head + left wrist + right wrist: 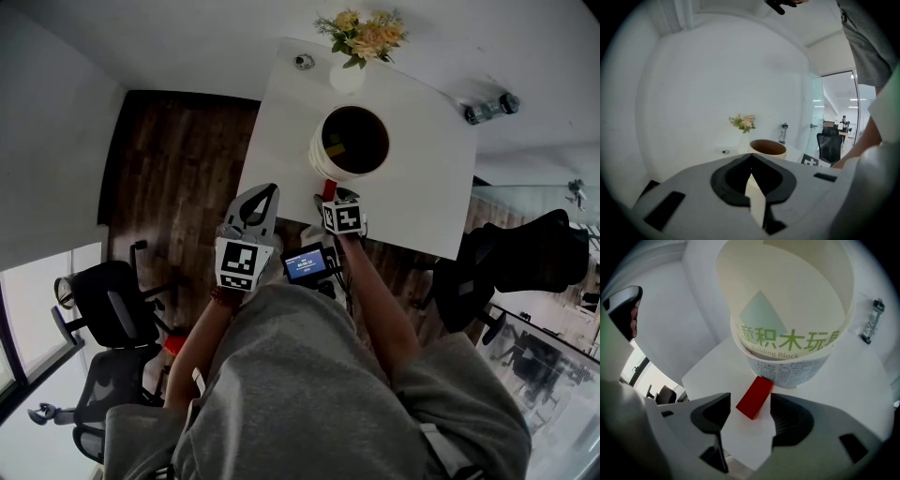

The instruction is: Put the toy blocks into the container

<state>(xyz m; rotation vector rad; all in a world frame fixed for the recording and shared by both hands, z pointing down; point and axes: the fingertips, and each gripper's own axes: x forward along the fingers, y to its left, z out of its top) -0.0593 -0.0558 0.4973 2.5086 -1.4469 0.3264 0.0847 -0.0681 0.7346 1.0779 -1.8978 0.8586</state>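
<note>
On white table [427, 178], right tool [342, 197] half-hides red block [328, 189].

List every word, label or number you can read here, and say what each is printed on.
"童积木玩" in green on the container, cut off at both ends.
"Building Block" beneath it.
Fine print on its lower band: too small to read.
Small screen in head view: too blurred to read.

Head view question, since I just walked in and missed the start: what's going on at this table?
A person holds a gripper in each hand at a white table. The right gripper is open around a red block lying at the foot of the container, not yet clamped on it. The left gripper is shut and empty, and hovers by the table's near corner.
</note>
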